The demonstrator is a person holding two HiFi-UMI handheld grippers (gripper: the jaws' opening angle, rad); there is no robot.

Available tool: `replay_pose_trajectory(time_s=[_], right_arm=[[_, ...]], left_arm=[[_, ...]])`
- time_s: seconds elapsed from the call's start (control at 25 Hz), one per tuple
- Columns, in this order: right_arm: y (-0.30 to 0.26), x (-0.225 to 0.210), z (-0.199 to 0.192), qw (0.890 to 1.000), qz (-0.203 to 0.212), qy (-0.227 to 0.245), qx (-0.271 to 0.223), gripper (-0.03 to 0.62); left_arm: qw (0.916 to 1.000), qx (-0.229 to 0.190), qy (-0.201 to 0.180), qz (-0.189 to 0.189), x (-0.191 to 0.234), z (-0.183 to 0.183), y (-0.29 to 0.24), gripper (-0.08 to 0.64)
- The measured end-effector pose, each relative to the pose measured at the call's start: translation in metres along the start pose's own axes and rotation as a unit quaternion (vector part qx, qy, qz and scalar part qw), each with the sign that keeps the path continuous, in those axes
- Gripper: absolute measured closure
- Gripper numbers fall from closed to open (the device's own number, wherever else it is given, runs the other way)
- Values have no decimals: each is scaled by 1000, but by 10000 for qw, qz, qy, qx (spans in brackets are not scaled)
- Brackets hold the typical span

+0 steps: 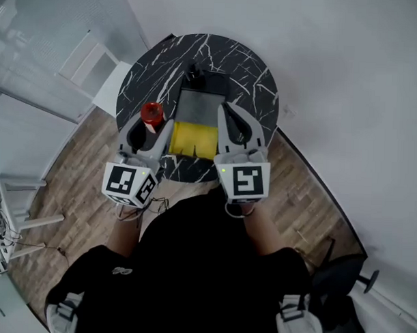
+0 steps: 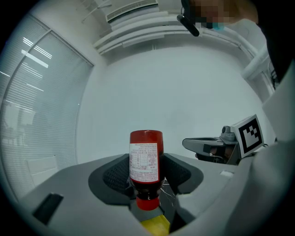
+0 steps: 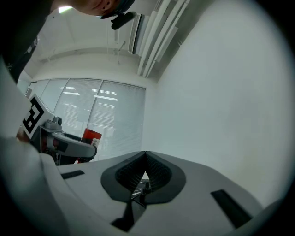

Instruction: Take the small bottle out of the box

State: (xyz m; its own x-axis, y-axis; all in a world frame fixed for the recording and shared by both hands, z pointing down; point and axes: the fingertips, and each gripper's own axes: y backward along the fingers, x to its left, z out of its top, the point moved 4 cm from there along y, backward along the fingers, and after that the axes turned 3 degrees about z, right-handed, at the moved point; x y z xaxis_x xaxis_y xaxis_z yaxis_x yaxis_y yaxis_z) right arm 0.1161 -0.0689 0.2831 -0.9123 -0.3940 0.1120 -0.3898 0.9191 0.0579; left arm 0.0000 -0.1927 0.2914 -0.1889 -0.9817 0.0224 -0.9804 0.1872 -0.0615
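My left gripper (image 1: 150, 126) is shut on a small red bottle (image 1: 151, 113) with a white label, held over the left side of the round table. In the left gripper view the small red bottle (image 2: 145, 166) stands between the dark pads of the left gripper (image 2: 146, 159), its red cap end nearest the camera. An open box (image 1: 197, 109) with a grey inside and a yellow flap (image 1: 193, 140) lies in the table's middle, between the grippers. My right gripper (image 1: 231, 110) hovers over the box's right edge, shut and empty. The right gripper view shows the right gripper (image 3: 146, 156) with its pads touching.
The black marble table (image 1: 256, 75) is small and round, with wood floor around it. A dark object (image 1: 198, 76) lies at the box's far end. White furniture (image 1: 96, 66) stands to the table's left and a black chair base (image 1: 341, 276) at the lower right.
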Motion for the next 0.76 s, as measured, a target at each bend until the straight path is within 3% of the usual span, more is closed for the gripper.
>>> replay_pose_trajectory(time_s=[0.24,0.76], right_arm=[[-4,-10,-14,9995,-60,-297,109,597],[-33,-30,-30,9993,203,-226,239,597]], left_arm=[[9998,165,117,8,4,-13,-13,342],[9992,332,147,-164,7,-20,-46,342]])
